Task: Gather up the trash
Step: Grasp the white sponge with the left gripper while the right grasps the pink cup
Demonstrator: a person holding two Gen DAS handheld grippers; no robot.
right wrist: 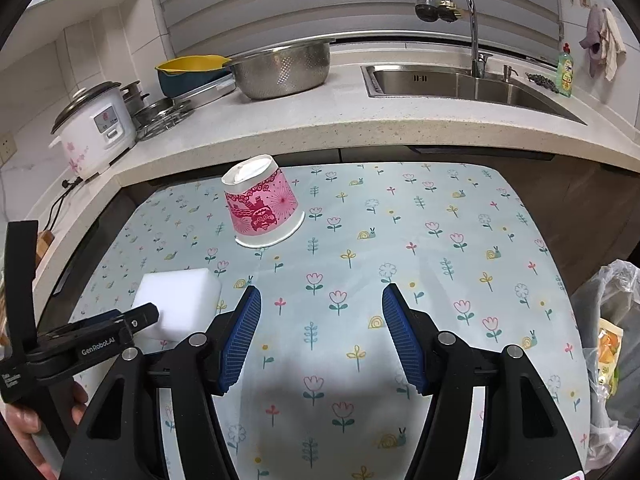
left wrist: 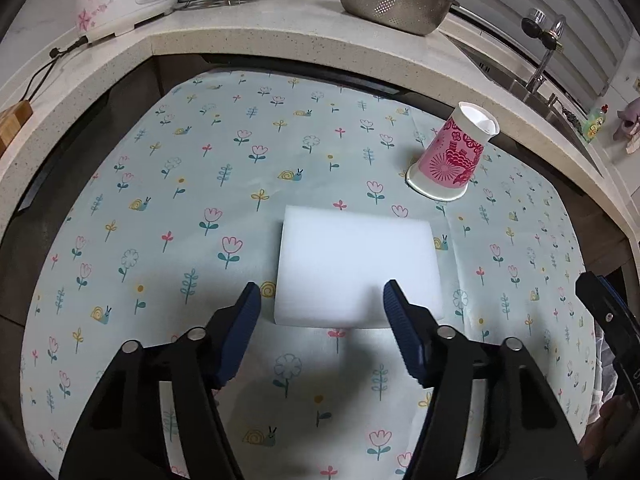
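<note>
**Both claws spread above the flowered table, nothing picked up**

From the left wrist view, the left claw [left wrist: 322, 300] hangs with its blue pads wide apart, pointing down at a white foam block [left wrist: 356, 268] lying flat on the table [left wrist: 160, 184]. The block sits just beyond the fingertips, untouched. Farther off to the right stands an upside-down pink-patterned paper cup [left wrist: 450, 160], tilted. At the right edge a dark piece of the right claw [left wrist: 612, 320] pokes in.

The right wrist view alone shows the bin bag [right wrist: 612, 320] off the table's right edge, clear plastic with an orange wrapper inside. Here the right claw [right wrist: 322, 300] is also spread, empty, over bare cloth. The cup [right wrist: 264, 204] stands ahead and left; the foam block [right wrist: 180, 300] lies far left, the left claw [right wrist: 120, 322] beside it, a hand [right wrist: 36, 432] below
</note>
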